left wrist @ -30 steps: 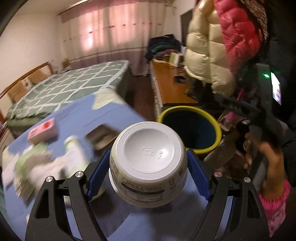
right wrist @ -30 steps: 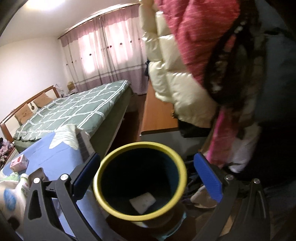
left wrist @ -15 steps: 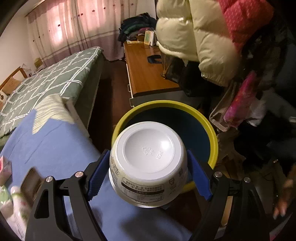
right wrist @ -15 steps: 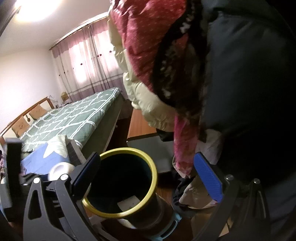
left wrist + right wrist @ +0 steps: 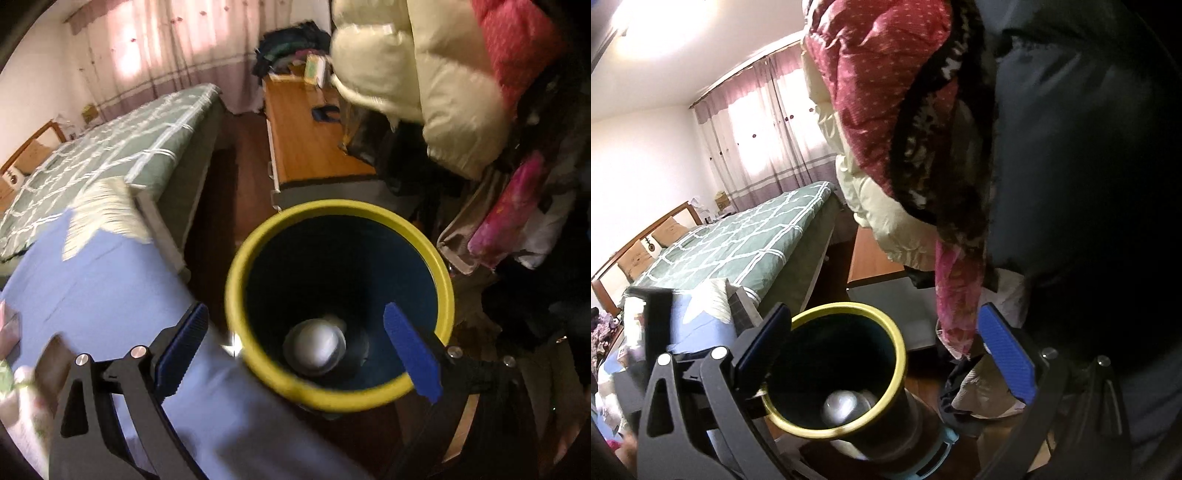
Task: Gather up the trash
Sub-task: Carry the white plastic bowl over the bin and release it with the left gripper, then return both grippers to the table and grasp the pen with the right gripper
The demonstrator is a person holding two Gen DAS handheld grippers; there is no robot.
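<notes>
Cup dropped, claws free above bin

Left claw [image 5: 291,350] jaws opening, nothing between them; white cup [image 5: 316,345] lies in the bin [image 5: 240,266], dead ahead at 12 o'clock. Right claw [image 5: 886,350] wide, empty, bin at 11 o'clock.

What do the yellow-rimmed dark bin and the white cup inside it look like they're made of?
Yellow-rimmed dark bin: probably moulded plastic, with a smooth rim and matte dark inner wall. White cup: likely thin plastic, pale with a soft sheen, though blur leaves that uncertain.
</notes>
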